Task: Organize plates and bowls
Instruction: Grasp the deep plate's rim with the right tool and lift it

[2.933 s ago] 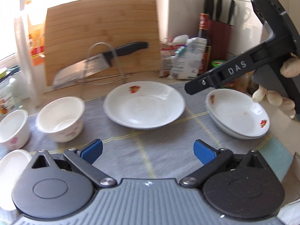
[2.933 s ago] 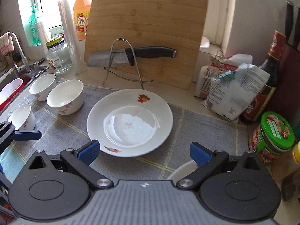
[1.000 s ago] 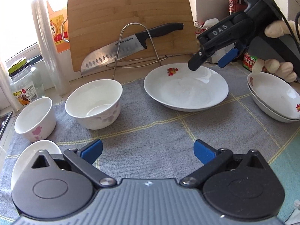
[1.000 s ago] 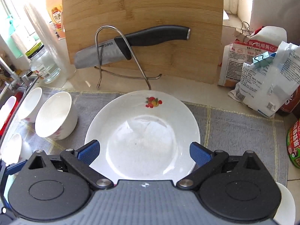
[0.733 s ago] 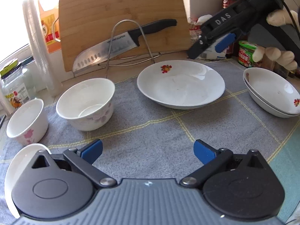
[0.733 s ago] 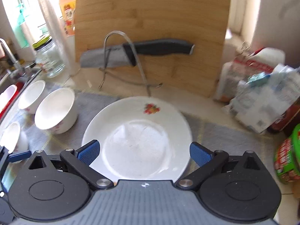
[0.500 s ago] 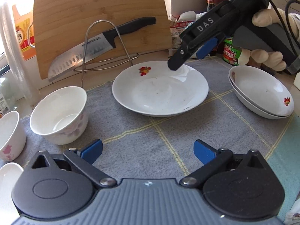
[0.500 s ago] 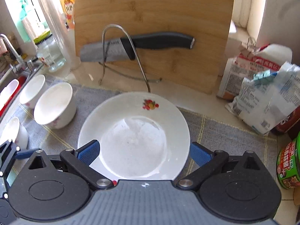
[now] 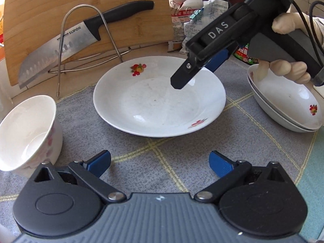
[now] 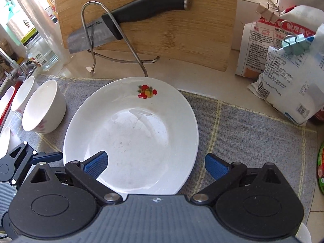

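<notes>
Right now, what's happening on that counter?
A person is sorting dishes with handheld tongs. The right tongs hang open over the near rim of the single white plate on the grey mat, not gripping it. The left tongs wait open nearby. Two plates are stacked at right; a bowl sits left.

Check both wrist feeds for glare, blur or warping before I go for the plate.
Left wrist view: sharp; highlights glint on the plate; fisheye bends the cutting board. Right wrist view: sharp; window overexposed at upper left, reflections across the plate's centre, edges curved.
</notes>
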Demonstrator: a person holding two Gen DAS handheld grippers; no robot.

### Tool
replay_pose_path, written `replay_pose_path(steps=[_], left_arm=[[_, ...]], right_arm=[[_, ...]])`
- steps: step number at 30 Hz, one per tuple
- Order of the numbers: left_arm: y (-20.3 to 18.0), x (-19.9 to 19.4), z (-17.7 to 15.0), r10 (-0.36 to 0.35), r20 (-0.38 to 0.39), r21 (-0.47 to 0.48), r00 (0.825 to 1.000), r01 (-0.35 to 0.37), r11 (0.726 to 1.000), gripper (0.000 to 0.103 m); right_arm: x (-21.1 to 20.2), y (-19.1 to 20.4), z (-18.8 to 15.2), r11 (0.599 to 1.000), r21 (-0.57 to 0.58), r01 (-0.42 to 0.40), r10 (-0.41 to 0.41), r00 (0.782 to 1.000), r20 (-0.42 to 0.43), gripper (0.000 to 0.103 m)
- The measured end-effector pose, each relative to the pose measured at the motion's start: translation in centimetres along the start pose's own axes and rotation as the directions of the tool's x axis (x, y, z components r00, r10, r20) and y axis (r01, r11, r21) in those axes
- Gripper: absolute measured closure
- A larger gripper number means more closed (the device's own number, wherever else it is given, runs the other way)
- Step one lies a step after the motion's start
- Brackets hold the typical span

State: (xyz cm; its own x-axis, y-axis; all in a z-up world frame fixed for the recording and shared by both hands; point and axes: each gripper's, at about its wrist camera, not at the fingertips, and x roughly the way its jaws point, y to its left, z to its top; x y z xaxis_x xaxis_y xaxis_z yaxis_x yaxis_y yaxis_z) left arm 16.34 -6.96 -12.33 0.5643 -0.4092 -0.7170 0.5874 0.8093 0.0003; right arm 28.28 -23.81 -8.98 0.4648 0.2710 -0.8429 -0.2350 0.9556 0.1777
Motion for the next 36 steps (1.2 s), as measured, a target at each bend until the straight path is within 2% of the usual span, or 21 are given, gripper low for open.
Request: replay_pose_path(steps=[10,22,36], left_arm=[[0.4,1.3,0.5,-0.015,0.019,0.027,1.0,0.015,1.0,0.001],[0.8,2.5,1.3,-0.047,0.038,0.064,0.998,0.045,0.997,0.0],[0.8,2.6,1.5,-0.049,0.045,0.071,0.998,0.046,0.996,0.0]], right_arm=[[1.4,-0.5,0.8,0.997,0.019,-0.078,0.079,0.997,-0.004,0.0],[2.4,-0.8,2.6,0.994,-0.009,-0.113,0.113,0.994,0.005,0.0],[3.1,-1.0,4.8,0.984,-0.059,-0.168,0.167,0.986,-0.017,0.0]])
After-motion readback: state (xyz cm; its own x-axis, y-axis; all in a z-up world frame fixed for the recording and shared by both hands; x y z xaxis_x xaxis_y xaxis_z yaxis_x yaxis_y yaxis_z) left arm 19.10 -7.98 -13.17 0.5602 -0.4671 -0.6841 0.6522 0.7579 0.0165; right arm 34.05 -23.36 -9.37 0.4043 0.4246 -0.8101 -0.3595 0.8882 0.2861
